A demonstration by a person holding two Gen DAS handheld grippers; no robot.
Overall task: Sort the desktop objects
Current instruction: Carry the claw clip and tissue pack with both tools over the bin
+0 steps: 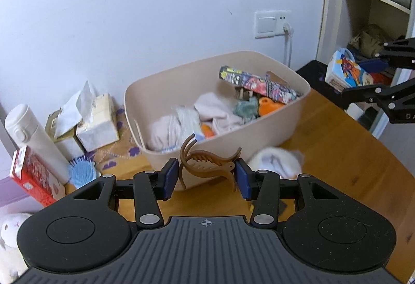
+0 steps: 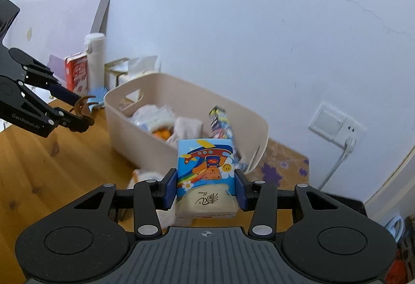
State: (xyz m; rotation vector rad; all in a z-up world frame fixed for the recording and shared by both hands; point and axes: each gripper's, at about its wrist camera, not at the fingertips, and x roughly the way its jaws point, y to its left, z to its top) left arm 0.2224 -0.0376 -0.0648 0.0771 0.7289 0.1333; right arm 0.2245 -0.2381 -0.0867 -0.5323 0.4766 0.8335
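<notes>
**Both grippers loaded beside the bin**

Nearest us, our left gripper (image 1: 207, 176) has its blue pads (image 1: 171, 177) closed on a brown hair claw (image 1: 207, 164), the claw lying sideways between them with its teeth curling up and down. Our right gripper (image 2: 206, 186) is clamped on a tissue pack (image 2: 206, 172) printed with a cartoon bear and plane, held upright between the pads.

Just beyond the left fingers, a white cloth (image 1: 277, 162) lies on the wooden desk (image 1: 350, 154), close against the bin's near wall. Past it stands the beige bin (image 1: 298, 107), holding pale cloths, something orange and a patterned box (image 1: 259, 84) propped on its right rim.

Left of the bin we see a blue hairbrush (image 1: 81, 173), a red carton (image 1: 28, 175), a white flask (image 1: 31, 138) and a tissue box (image 1: 96, 120). Farthest back, a wall socket (image 1: 272, 24) has a white plug in it.
</notes>
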